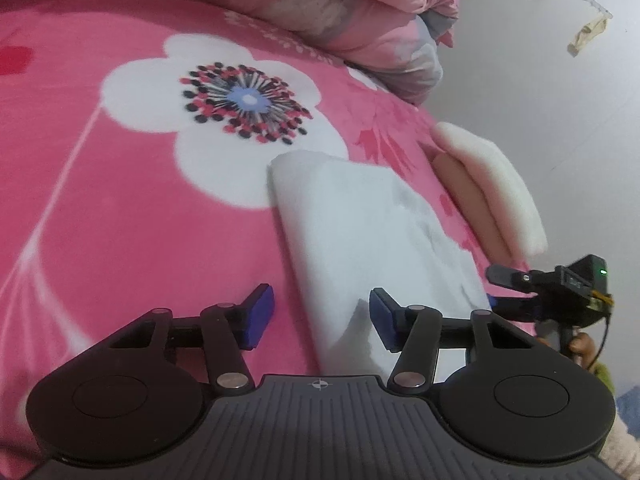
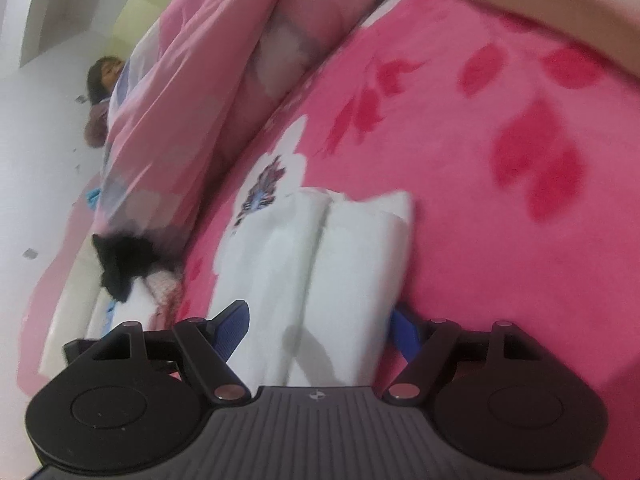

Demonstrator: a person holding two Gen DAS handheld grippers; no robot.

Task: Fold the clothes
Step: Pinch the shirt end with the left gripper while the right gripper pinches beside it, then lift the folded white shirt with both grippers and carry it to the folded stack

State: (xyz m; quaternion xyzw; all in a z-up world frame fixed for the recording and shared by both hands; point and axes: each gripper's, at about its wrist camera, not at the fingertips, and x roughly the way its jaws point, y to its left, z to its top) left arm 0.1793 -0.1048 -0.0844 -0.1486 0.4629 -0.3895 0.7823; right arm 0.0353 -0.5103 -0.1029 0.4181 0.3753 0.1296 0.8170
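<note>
white cloth (image 1: 360,240) folded on pink blanket (image 1: 100,200). left hand-held gripper (image 1: 322,316) spread, cloth edge between pads, no pinch. right hand-held gripper (image 2: 320,332) spread over cloth.

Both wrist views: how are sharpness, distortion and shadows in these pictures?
Left wrist view: the gripper body is sharp, the white folded cloth and the flower print are slightly smeared, and the bed edge bows from fisheye distortion. Right wrist view: stronger blur on the white cloth and pink blanket; a soft grey shadow lies on the cloth near the fingers.
</note>
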